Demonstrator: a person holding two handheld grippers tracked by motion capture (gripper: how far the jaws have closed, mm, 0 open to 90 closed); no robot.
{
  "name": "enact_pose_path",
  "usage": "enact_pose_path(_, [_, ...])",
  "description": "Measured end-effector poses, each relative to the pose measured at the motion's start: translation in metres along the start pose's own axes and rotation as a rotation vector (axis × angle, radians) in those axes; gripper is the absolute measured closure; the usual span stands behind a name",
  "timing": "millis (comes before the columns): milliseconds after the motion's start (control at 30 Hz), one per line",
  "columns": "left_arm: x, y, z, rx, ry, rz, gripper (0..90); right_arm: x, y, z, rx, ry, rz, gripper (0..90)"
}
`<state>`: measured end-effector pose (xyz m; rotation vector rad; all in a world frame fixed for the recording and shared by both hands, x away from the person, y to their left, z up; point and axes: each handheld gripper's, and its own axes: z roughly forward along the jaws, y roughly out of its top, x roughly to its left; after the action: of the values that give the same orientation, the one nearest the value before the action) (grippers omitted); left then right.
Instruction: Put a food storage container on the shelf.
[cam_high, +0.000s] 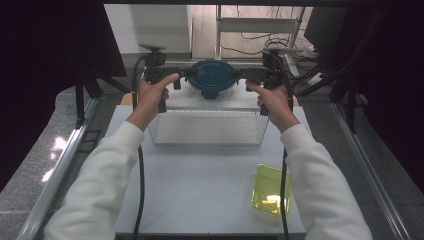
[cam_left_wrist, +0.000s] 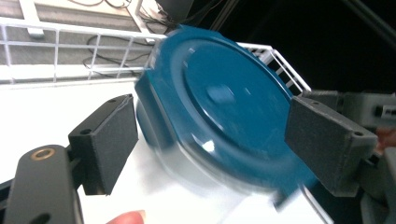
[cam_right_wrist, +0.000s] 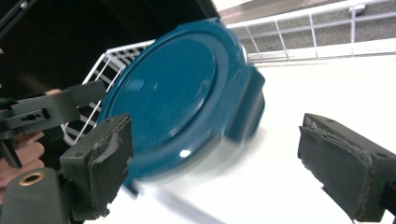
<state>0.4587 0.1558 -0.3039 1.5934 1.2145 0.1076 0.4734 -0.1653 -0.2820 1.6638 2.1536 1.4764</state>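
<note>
The left gripper (cam_high: 182, 74) and right gripper (cam_high: 243, 75) flanked the round clear container with a blue clip-on lid (cam_high: 214, 79); both stood spread, gripping nothing. A good lift probably needed level, equal pressure from both sides; the white wire basket (cam_high: 208, 141) sat near.

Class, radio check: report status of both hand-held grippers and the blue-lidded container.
Left hand-held gripper and right hand-held gripper open, flanking blue-lidded container. Container held above white wire basket. Yellow box well clear.
</note>
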Motion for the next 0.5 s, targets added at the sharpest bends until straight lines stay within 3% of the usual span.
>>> enact_pose_path(167, [-0.017,-0.023,-0.025,-0.001,0.049,0.105,18.2,0.004,-0.016,-0.024,0.002,-0.01,-0.071,12.1])
enact_pose_path(300, [-0.023,-0.044,-0.043,0.005,0.014,0.13,19.4,0.004,-0.039,-0.052,-0.007,0.015,-0.115,13.8])
enact_pose_path(400, [-0.027,-0.063,-0.053,0.022,0.012,0.161,19.7,0.003,-0.047,-0.062,-0.008,0.029,-0.126,14.9])
enact_pose_path(500, [-0.03,-0.087,-0.066,0.029,0.0,0.172,19.7,0.004,-0.071,-0.083,-0.004,0.099,-0.159,16.5])
